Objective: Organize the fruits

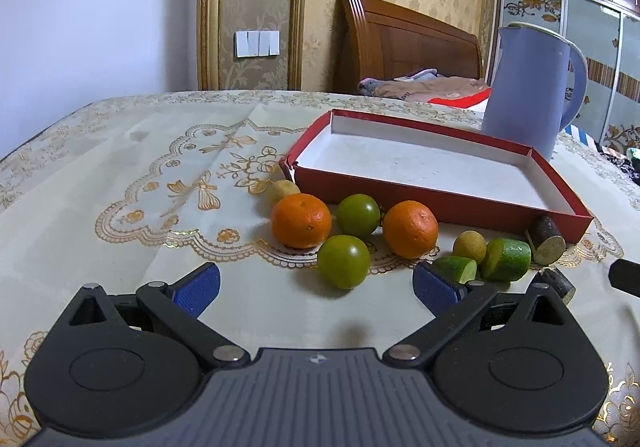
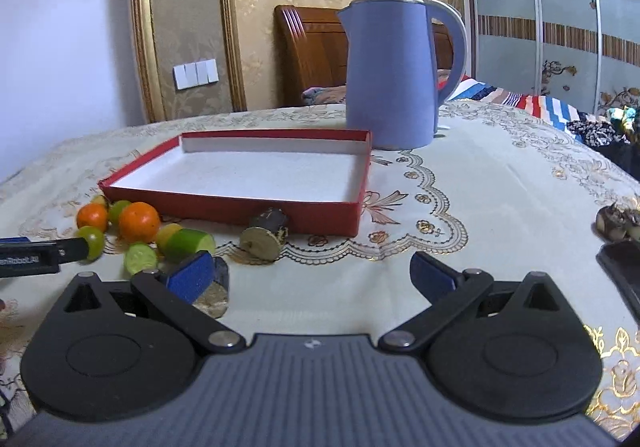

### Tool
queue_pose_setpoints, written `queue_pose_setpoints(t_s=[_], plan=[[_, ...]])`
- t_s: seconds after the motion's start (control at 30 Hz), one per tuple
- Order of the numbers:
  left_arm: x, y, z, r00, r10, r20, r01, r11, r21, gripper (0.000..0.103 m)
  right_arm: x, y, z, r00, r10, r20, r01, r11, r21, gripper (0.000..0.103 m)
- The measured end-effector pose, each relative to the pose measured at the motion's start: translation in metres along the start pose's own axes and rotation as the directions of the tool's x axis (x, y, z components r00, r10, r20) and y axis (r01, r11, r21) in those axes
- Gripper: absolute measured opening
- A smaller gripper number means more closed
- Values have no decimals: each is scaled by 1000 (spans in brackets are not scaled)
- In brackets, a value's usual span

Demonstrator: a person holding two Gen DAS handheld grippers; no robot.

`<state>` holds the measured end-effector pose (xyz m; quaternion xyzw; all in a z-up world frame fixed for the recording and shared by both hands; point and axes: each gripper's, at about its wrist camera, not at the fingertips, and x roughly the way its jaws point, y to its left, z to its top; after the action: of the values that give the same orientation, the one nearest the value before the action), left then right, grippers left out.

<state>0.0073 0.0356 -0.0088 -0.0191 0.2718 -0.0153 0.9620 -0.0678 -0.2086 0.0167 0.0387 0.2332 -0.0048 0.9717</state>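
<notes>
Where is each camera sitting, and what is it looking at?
Left wrist: sits on the left hand-held gripper, low over the table, facing the oranges before the red tray; its own open blue fingers show.
Right wrist: sits on the right hand-held gripper, facing the tray's right end and the blue kettle; its open fingers show, and the left gripper pokes in at left.
Both see the tray, kettle and fruit.

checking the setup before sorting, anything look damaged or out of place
The red tray has a torn near-left corner, its wall split and ragged. The tray is empty, with all the fruit, such as the oranges, loose on the tablecloth in front of it.
</notes>
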Motion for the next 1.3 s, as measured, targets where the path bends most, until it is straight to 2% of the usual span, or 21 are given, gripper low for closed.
queue_pose_setpoints(t_s=[0.07,0.2,0.5,0.63,0.7,0.83,1.1,1.3], plan=[[-1,0,0,1000,7,6,-7,1000,4,103,3,6,-2,1000,-9,-17,9,1000,-30,103],[1,-1,-1,1000,15,-2,-15,1000,12,103,12,23,-8,997,35,-69,-40,996,-77,103],[2,1,-1,999,29,-13,-29,1000,-3,103,27,44,-4,993,77,-90,-86,991,-99,103],[3,2,-1,999,30,-20,-30,1000,-7,103,32,46,-4,992,68,-105,-79,992,-98,102],[4,2,-1,999,31,-22,-31,1000,-5,103,35,48,-4,991,66,-118,-78,992,-101,96],[5,2,-1,999,30,-31,-30,1000,-7,103,41,48,-4,987,59,-147,-74,992,-99,95],[7,3,-2,999,35,-37,-35,999,-9,103,45,50,-3,987,53,-149,-68,993,-99,93],[8,2,-2,998,35,-44,-35,999,-8,103,48,51,-3,985,54,-163,-71,992,-100,87]])
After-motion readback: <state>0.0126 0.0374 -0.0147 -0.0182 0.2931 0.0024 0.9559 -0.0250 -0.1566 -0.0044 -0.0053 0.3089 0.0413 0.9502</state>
